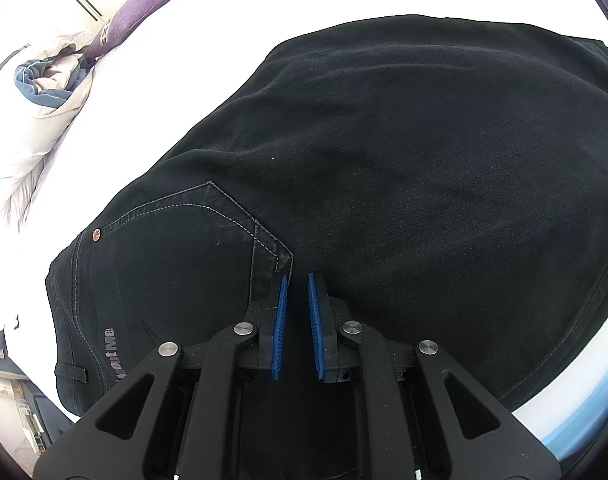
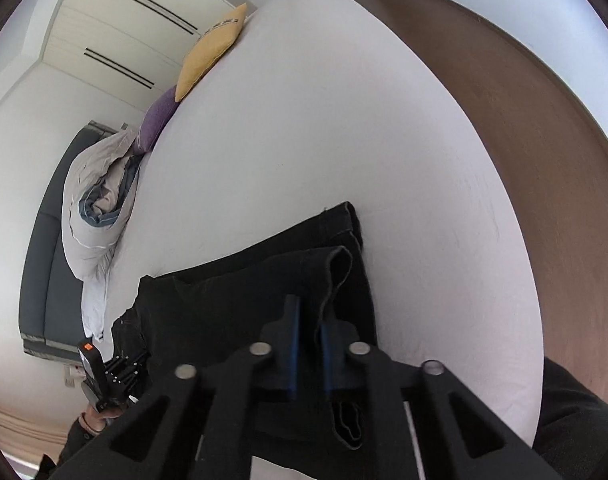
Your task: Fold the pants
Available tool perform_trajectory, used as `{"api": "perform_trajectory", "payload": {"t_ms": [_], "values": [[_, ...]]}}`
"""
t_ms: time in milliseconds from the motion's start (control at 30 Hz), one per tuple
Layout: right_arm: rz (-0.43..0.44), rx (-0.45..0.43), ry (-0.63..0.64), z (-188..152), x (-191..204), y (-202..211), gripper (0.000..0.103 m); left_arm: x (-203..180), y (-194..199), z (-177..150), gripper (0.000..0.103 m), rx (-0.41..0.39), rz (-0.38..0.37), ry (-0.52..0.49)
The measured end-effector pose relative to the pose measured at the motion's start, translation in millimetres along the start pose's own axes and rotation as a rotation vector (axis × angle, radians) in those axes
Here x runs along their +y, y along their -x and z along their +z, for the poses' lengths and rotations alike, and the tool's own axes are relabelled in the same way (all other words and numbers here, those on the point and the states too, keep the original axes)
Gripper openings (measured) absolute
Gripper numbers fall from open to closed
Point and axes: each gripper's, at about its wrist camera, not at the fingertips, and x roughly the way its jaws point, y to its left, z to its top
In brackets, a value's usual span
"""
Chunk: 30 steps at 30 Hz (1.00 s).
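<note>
In the left wrist view the black pants fill the middle of the frame on the white bed, and the left gripper rests on them at bottom centre, beside the back pocket, its blue pads nearly together with nothing seen between them. In the right wrist view the right gripper at lower centre pinches a leg hem lifted off the pants. A yellow pillow and a purple pillow lie at upper left.

1 pants, 2 pillows, 1 duvet, 1 bed
</note>
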Motion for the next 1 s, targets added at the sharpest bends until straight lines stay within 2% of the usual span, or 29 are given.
{"api": "perform_trajectory", "payload": {"t_ms": [133,200,267,300,333,367,400,433,500,533,567,600,633,667,767,867,1000], "values": [[0.083,-0.041,0.054,2.3,28.4,26.6,0.004,-1.3,0.4,-1.8,0.011,-0.005,0.005,-0.009],[0.230,-0.074,0.023,7.5,52.4,48.7,0.004,-1.9,0.6,-1.7,0.011,-0.005,0.004,-0.010],[0.383,-0.152,0.023,11.7,65.2,71.1,0.004,-2.0,0.5,-1.7,0.011,-0.005,0.003,-0.004],[0.413,-0.173,0.002,17.6,61.2,71.4,0.003,-2.2,0.2,-1.6,0.011,-0.007,0.003,-0.003],[0.363,-0.158,-0.055,27.3,48.5,62.7,0.004,-2.4,0.0,-1.5,0.011,-0.008,0.005,-0.005],[0.259,-0.100,-0.215,37.7,26.5,45.6,0.004,-2.9,0.0,-1.5,0.011,-0.009,0.007,-0.009],[0.240,-0.066,-0.361,41.5,7.6,39.1,0.004,-3.5,0.2,-1.0,0.011,-0.009,0.008,-0.014],[0.283,-0.083,-0.400,46.1,5.5,42.1,0.004,-3.8,0.8,-1.5,0.011,-0.008,0.008,-0.014],[0.313,-0.180,-0.285,56.4,26.9,60.7,0.005,-4.1,0.7,-2.3,0.011,-0.006,0.008,-0.008],[0.310,-0.218,-0.246,61.2,32.6,66.4,0.011,-4.6,0.4,-2.9,0.011,-0.008,0.010,-0.009],[0.256,-0.219,-0.236,65.6,30.8,66.5,0.037,-5.3,0.3,-3.2,0.011,-0.009,0.012,-0.012],[0.116,-0.208,-0.238,67.7,26.4,66.0,0.049,-5.9,0.4,-3.8,0.011,-0.009,0.014,-0.016],[-0.026,-0.207,-0.247,66.8,19.7,67.3,0.052,-6.5,1.0,-4.6,0.011,-0.008,0.015,-0.019],[-0.088,-0.215,-0.248,62.9,13.4,69.4,0.052,-6.7,1.5,-5.1,0.011,-0.008,0.016,-0.018],[0.031,-0.195,-0.217,40.4,2.9,73.4,0.052,-6.7,2.8,-6.8,0.011,-0.015,0.015,-0.008],[0.115,-0.146,-0.091,14.4,14.2,62.6,0.052,-8.6,3.9,-6.5,0.011,-0.010,0.023,-0.020],[0.162,-0.071,-0.022,-9.9,8.4,48.3,0.052,-10.9,4.1,-4.0,0.011,-0.004,0.024,-0.022]]}}
